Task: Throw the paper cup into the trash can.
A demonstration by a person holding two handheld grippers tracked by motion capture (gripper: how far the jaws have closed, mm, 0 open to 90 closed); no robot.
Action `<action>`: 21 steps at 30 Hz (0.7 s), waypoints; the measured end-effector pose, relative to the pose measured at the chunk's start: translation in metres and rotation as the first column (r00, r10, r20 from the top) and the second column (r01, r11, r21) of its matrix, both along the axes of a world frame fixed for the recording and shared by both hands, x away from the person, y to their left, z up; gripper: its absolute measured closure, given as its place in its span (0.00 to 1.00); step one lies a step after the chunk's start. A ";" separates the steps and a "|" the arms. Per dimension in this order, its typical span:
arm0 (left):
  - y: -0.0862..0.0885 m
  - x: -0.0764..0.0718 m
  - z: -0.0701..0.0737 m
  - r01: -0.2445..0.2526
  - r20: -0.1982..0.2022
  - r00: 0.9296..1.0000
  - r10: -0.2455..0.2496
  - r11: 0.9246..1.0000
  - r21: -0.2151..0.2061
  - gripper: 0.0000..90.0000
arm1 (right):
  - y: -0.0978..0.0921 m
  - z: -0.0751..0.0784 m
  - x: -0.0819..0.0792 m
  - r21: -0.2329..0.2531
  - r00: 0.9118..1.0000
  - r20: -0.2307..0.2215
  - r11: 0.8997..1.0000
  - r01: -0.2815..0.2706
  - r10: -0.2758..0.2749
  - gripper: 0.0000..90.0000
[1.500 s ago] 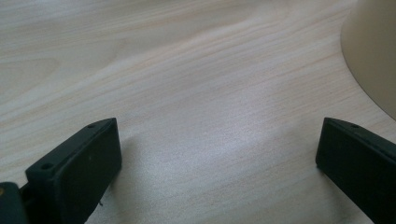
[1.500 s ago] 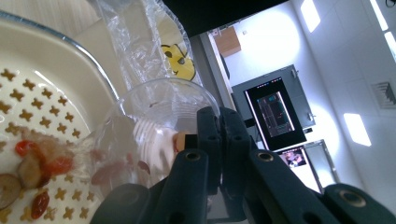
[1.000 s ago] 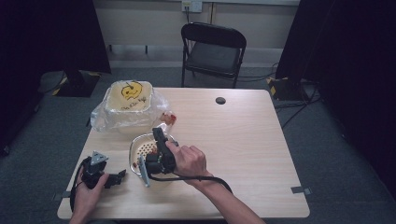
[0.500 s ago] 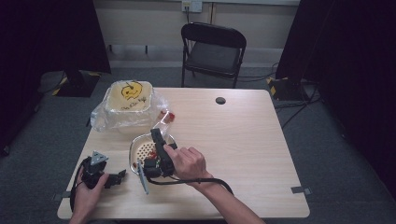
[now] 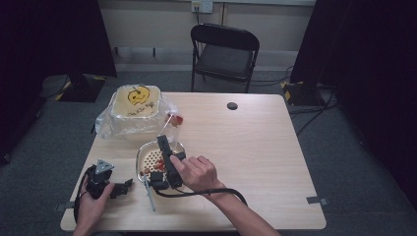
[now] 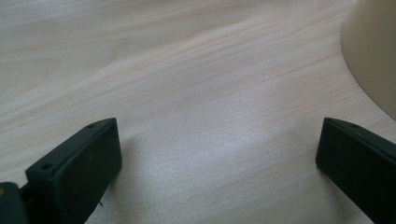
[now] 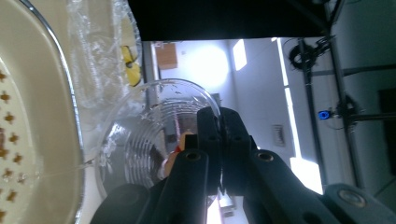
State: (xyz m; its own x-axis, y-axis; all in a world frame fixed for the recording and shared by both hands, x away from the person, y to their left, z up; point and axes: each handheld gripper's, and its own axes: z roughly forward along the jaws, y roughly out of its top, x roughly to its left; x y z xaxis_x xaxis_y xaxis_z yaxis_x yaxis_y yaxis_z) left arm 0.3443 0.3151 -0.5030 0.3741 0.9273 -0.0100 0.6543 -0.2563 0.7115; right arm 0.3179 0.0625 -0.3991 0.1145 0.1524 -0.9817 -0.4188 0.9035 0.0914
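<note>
My right gripper (image 5: pixel 161 139) points away over a cream strainer bowl (image 5: pixel 142 155) dotted with holes and red bits. In the right gripper view its jaws (image 7: pixel 218 114) are shut on the rim of a clear ridged plastic cup (image 7: pixel 140 135), and red-orange pieces show through the cup wall. In the high view the clear cup (image 5: pixel 170 122) sits just past the jaw tips with red pieces inside. The strainer bowl (image 7: pixel 46 93) lies close beside the cup. My left gripper (image 5: pixel 127 186) rests low at the table's front left, open over bare wood (image 6: pixel 217 135).
A crumpled clear bag (image 5: pixel 105 125) holds a cream tub with a yellow smiley lid (image 5: pixel 136 101) at the back left. A grey handle (image 5: pixel 150 196) juts from the strainer toward the front edge. A black chair (image 5: pixel 223 49) stands behind the table.
The right hand and its gripper have slid slightly to the left and toward the front edge, still holding the cup. The left gripper has stayed put.
</note>
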 end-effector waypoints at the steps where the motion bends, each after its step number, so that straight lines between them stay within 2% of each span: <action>1: 0.000 0.000 0.000 0.000 0.000 1.000 0.000 1.000 0.000 0.00 | 0.000 0.000 -0.001 -0.004 1.000 0.015 1.000 -0.002 0.002 0.99; 4: 0.000 0.000 0.000 -0.001 -0.001 1.000 0.001 1.000 0.002 0.00 | 0.000 0.000 -0.007 -0.010 0.998 0.056 1.000 -0.006 0.007 0.99; 7: 0.000 0.000 0.000 0.000 0.000 1.000 0.000 1.000 0.000 0.00 | 0.001 -0.002 -0.009 -0.028 0.998 0.053 0.999 -0.015 0.017 0.99; 8: 0.000 0.000 0.000 0.000 0.000 1.000 0.000 1.000 0.001 0.00 | 0.001 -0.002 -0.009 -0.034 0.997 0.078 0.999 -0.025 0.028 0.99; 11: 0.000 0.000 0.000 0.000 -0.001 1.000 0.000 1.000 0.001 0.00 | 0.000 -0.002 -0.012 -0.034 0.994 0.102 0.999 -0.033 0.036 0.99; 12: 0.000 0.000 0.000 0.000 0.000 1.000 0.000 1.000 0.000 0.00 | 0.000 -0.003 -0.010 -0.042 0.996 0.081 0.999 -0.031 0.034 0.99; 14: 0.000 0.000 0.000 0.000 -0.001 1.000 0.000 1.000 0.001 0.00 | 0.000 -0.006 -0.010 -0.072 0.994 0.101 0.997 -0.026 0.033 0.99; 15: 0.000 0.000 0.000 0.000 -0.001 1.000 0.000 1.000 0.002 0.00 | 0.000 -0.006 -0.010 -0.067 0.996 0.087 0.997 -0.029 0.035 0.99; 20: 0.000 0.000 0.000 0.000 0.000 1.000 0.000 1.000 0.000 0.00 | 0.000 -0.006 -0.008 -0.083 0.992 0.124 0.997 -0.005 0.016 0.99; 21: 0.000 0.000 0.000 0.000 -0.001 1.000 0.000 1.000 0.001 0.00 | -0.001 -0.005 -0.008 -0.075 0.993 0.114 0.997 -0.009 0.018 0.99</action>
State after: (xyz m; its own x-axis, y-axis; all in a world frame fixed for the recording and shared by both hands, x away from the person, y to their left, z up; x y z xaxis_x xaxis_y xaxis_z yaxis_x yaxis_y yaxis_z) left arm 0.3443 0.3150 -0.5029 0.3739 0.9274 -0.0093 0.6551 -0.2570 0.7105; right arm 0.3098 0.0617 -0.4045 0.2248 0.0821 -0.9709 -0.4350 0.9001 -0.0246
